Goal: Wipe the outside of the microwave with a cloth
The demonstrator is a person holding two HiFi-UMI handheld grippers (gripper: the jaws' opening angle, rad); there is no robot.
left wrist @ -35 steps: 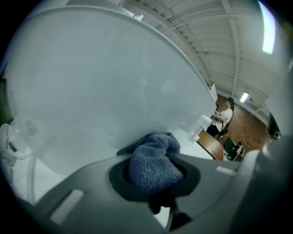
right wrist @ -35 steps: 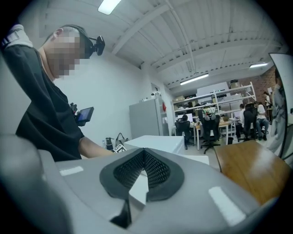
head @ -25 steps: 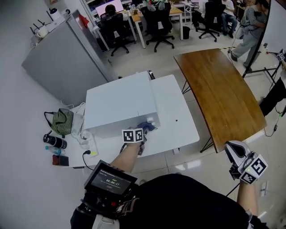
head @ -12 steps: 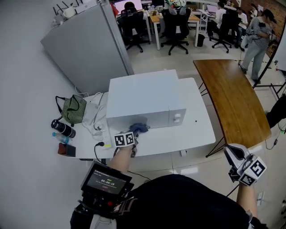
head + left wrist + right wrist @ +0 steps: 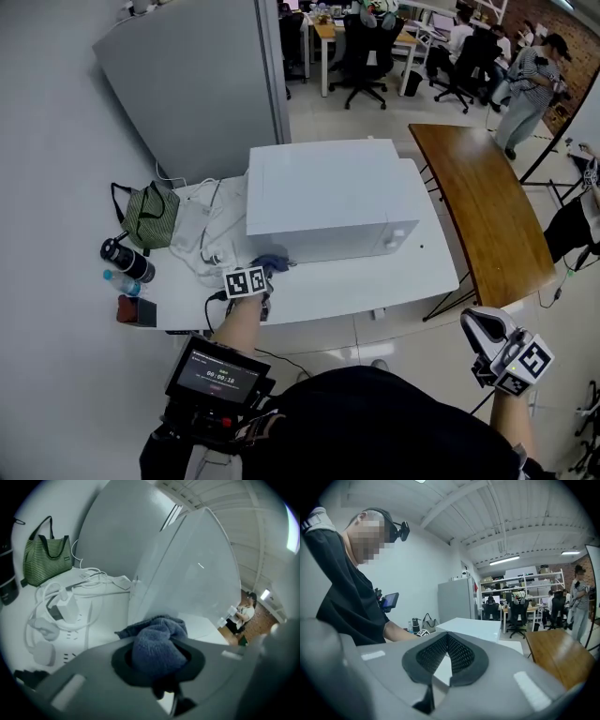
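The white microwave [image 5: 328, 197] stands on a white table [image 5: 375, 281]. A blue cloth [image 5: 269, 263] is pressed at the microwave's front left lower corner, and my left gripper [image 5: 262, 272] is shut on it. In the left gripper view the bunched cloth [image 5: 157, 644] fills the jaws, with the microwave's front [image 5: 197, 573] close ahead. My right gripper [image 5: 483, 337] hangs low at the right, away from the table, its jaws shut with nothing between them. In the right gripper view the microwave [image 5: 471, 627] shows beyond the right gripper [image 5: 446, 654].
Left of the microwave lie white cables and a power strip [image 5: 202, 239], a green bag [image 5: 150, 216], a dark bottle [image 5: 127, 261] and a small red box [image 5: 131, 311]. A wooden table [image 5: 478, 202] stands to the right. A grey cabinet [image 5: 197, 84] stands behind.
My left gripper has slid the cloth leftward along the microwave's front, from near the right side to its left corner. My head view has shifted. The right gripper stays low.
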